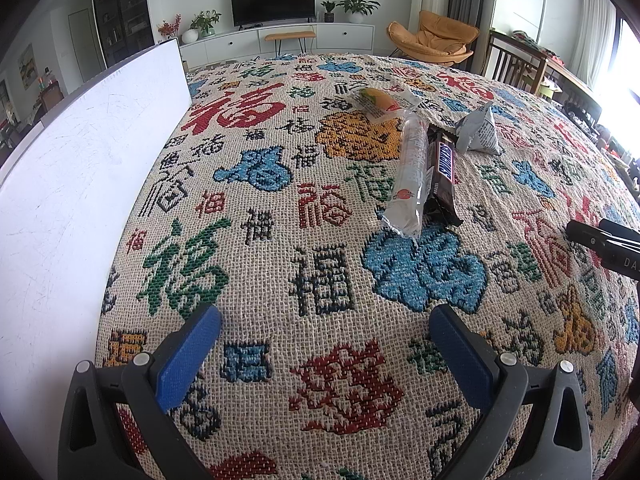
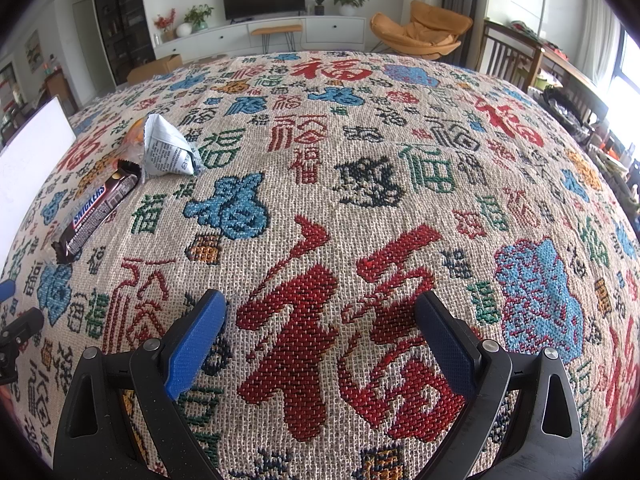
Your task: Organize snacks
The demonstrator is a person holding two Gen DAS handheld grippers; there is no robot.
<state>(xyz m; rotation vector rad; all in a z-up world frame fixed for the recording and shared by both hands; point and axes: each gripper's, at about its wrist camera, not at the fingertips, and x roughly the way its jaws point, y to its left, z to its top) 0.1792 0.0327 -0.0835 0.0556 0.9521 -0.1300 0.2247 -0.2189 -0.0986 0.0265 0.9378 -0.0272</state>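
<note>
Several snacks lie on a patterned woven cloth point(image 1: 280, 240). In the left wrist view a long clear-and-white packet point(image 1: 408, 176) lies beside a brown Snickers bar point(image 1: 442, 176). Behind them sit a grey-white triangular pouch point(image 1: 480, 130) and a clear packet with an orange-yellow snack point(image 1: 380, 100). My left gripper point(image 1: 326, 320) is open and empty, short of the snacks. In the right wrist view the Snickers bar point(image 2: 94, 210) and the pouch point(image 2: 168, 152) lie far left. My right gripper point(image 2: 320, 308) is open over bare cloth point(image 2: 360, 200).
A white box wall point(image 1: 80, 184) stands along the left of the cloth, also seen as the white box point(image 2: 28, 160). The right gripper's black body point(image 1: 604, 240) shows at the right edge. Chairs point(image 1: 516, 64), a TV unit point(image 1: 276, 36) and an orange armchair point(image 1: 436, 36) stand beyond.
</note>
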